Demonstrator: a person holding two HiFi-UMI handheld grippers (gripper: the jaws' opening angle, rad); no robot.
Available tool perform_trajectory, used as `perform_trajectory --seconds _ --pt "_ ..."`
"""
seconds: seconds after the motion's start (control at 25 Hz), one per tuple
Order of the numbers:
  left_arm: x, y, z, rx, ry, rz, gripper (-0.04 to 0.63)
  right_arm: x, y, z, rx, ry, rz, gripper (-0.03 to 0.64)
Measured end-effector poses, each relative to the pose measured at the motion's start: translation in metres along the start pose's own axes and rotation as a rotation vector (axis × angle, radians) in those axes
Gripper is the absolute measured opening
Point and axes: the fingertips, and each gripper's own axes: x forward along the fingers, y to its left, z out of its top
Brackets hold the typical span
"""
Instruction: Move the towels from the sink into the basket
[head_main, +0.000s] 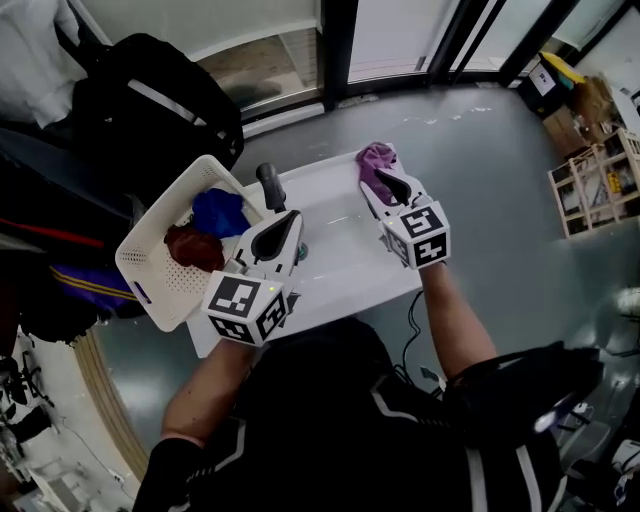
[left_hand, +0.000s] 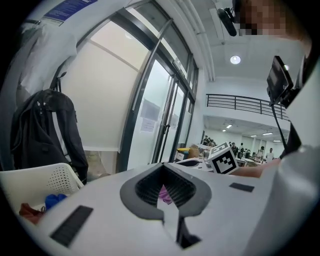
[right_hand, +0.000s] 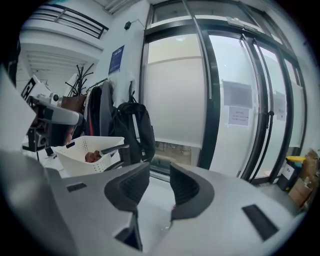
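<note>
Jaws spread, right gripper (head_main: 381, 177) faces purple towel (head_main: 377, 156) just ahead at sink's (head_main: 330, 215) far-right corner (left gripper's (head_main: 291, 216) pressed together).

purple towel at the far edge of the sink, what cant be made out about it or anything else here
- Crumpled purple cloth towel: head view, the right gripper covers its near side; contact unclear.
- White sink basin: head view, the left gripper hides part; more towels cannot be ruled out.
- Small teal object beside it: too small to identify.

Head view overhead, gripper views level, sharing basket (head_main: 150, 272)
</note>
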Motion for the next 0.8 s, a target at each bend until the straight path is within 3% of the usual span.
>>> perform_trajectory --seconds 0.2,0.4,0.56,0.8 --pt "0.034 -0.006 -0.013 0.051 0.054 -0.005 0.006 0.019 -0.031 -0.023 0.0 0.033 0.025 0.176" --pt "0.062 -0.002 -0.029 0.01 0.091 0.038 0.006 0.036 -0.056 -0.048 -0.011 0.09 0.068 0.212" --pt "0.081 0.01 -0.044 -0.043 0.124 0.078 0.006 0.054 -0.068 -0.073 -0.004 0.14 0.112 0.29" --pt "0.106 0.004 -0.062 -0.033 0.164 0.068 0.006 0.077 -0.082 -0.104 0.006 0.201 0.163 0.324"
